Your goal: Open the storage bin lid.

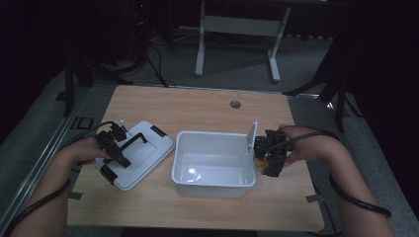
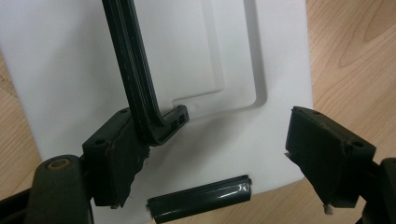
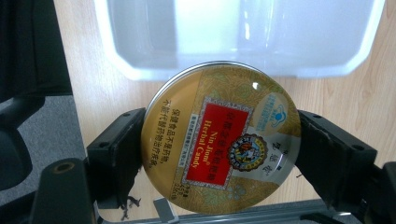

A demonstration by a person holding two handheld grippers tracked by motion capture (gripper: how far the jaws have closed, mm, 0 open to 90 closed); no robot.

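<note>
One claw [image 3: 219,154] round candy tin [image 3: 222,140]

A light wooden table [image 1: 207,106] carries everything here, its top pale with a visible grain and a small round grey grommet [image 1: 235,104] set near the far edge. Around the middle sits an open white plastic bin [image 1: 214,168], rectangular and empty inside. Just to its left, close beside it without clearly touching, lies the white lid [image 1: 141,154], flat on the wood and turned at an angle, with black clip handles [image 2: 198,198] at its ends. Short strips of grey tape [image 1: 314,198] mark the table's near corners.
</note>
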